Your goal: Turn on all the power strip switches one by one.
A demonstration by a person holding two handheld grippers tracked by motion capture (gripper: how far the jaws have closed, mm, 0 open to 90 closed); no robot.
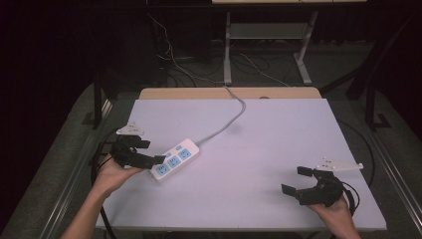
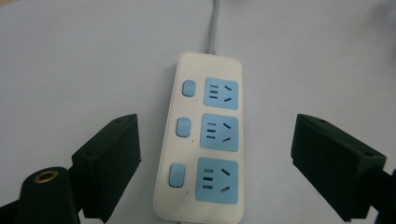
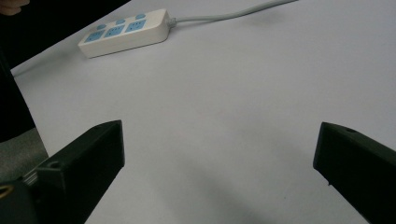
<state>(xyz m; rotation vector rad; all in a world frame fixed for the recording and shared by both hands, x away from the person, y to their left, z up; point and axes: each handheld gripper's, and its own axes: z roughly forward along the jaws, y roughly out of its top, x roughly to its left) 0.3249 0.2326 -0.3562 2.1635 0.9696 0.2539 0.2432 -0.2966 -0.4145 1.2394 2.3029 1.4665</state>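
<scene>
Covering most of the scene, the white bench (image 1: 278, 149) carries a power strip (image 1: 175, 159) near its left edge, with a grey cord (image 1: 226, 124) running to the far side. The left gripper (image 1: 149, 152) has its jaws open on both sides of the strip's near end, not touching it. The right gripper (image 1: 294, 180) is well apart near the right edge, jaws open and empty.

White plastic power strip (image 1: 175, 159) with three blue sockets and three blue switches, lying flat, face up, at table's left part, angled diagonally. Grey cord (image 1: 226, 122) runs off the far edge.
</scene>
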